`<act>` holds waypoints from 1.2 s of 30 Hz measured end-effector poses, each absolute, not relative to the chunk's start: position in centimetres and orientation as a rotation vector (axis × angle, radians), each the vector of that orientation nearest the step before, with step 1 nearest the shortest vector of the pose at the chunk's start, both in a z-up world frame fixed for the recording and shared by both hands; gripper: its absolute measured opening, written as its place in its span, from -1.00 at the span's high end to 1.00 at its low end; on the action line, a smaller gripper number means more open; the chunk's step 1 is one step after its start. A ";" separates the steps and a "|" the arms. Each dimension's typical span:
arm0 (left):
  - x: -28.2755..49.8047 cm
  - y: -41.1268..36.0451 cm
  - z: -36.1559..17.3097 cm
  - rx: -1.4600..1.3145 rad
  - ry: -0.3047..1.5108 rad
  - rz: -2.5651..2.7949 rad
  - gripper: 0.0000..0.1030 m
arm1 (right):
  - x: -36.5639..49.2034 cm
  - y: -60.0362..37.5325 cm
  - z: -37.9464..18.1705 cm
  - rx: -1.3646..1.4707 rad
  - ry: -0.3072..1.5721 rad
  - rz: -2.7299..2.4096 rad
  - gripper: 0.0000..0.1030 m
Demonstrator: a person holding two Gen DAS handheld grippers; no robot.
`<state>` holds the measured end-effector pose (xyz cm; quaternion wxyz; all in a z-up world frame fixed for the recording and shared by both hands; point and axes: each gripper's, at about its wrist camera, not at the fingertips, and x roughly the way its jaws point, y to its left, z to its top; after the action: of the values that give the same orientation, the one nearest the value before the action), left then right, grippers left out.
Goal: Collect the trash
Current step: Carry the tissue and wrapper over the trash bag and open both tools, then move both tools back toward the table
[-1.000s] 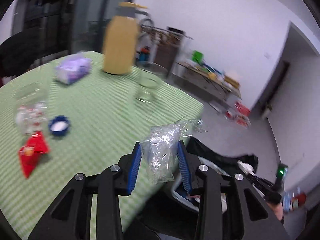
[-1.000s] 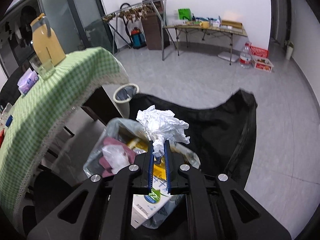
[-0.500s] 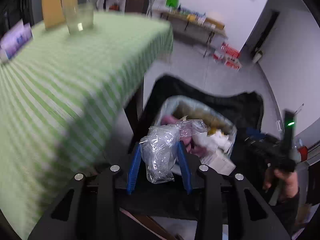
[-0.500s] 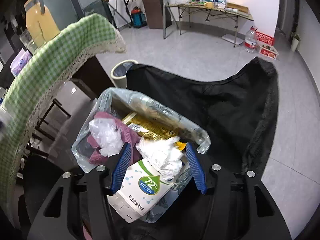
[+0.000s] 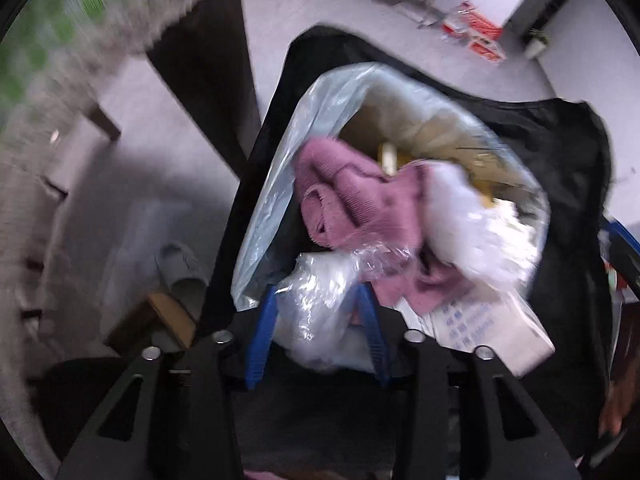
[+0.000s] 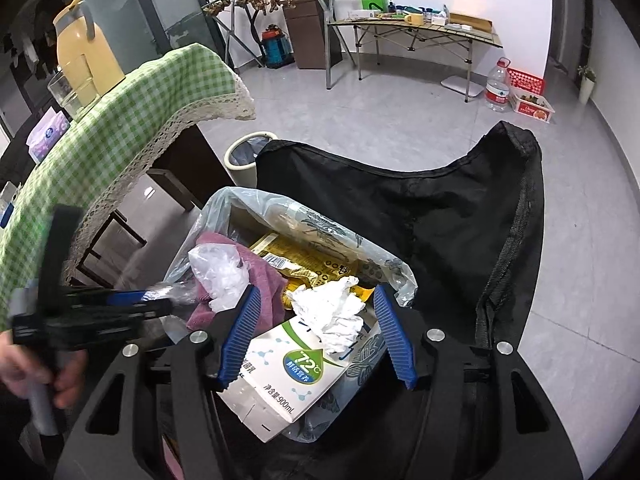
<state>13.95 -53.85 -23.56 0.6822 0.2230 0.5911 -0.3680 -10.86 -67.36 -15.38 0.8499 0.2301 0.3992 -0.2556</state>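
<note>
My left tongs [image 5: 316,320] pinch a crumpled clear plastic wrapper [image 5: 320,312], held just over the near rim of the translucent bin bag [image 5: 280,168] full of rubbish. My right tongs [image 6: 316,336] hang spread and empty above the same bag; a crumpled white tissue [image 6: 332,312] lies between their tips, resting on a white 900 mL carton [image 6: 280,380]. Step in hand, as I judge it: dropping the wrapper. Next move calls for spreading the left tongs so it falls inside, beside the pink cloth [image 5: 352,200].
</note>
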 end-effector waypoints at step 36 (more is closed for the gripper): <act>19.2 -27.2 2.5 -0.016 0.780 -0.702 -0.77 | -3.8 -58.7 -4.2 0.299 0.648 -0.414 -0.11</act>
<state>19.17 -27.20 2.48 0.8654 -0.0076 0.3724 -0.3351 -3.77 -58.72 -4.22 0.9161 0.1451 0.3149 -0.2013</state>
